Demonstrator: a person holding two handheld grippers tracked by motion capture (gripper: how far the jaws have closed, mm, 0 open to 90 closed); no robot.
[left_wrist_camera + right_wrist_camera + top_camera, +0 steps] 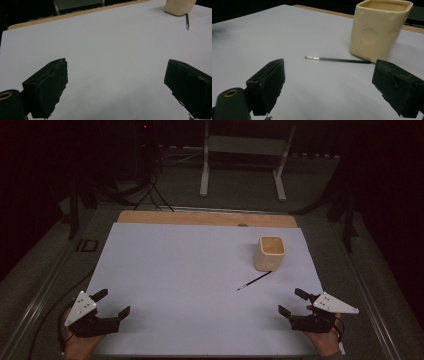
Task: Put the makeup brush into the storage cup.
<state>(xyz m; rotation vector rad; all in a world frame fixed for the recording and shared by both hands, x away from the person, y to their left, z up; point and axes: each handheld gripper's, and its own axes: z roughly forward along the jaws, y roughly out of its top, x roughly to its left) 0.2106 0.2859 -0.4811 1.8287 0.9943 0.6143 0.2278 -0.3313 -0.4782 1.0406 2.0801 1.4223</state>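
A cream square cup stands upright on the white mat, right of centre. A thin black pen with a silver tip lies flat just in front of the cup, its far end near the cup's base. My right gripper rests near the mat's front right corner, open with nothing between its fingers, pointing toward the pen. At the front left my left gripper is open and holds nothing; cup and pen sit far off at the top right in the left gripper view.
The mat lies on a wooden board whose far edge shows beyond it. A white frame stand rises behind the table. Cables trail at the back left. The surroundings are dark.
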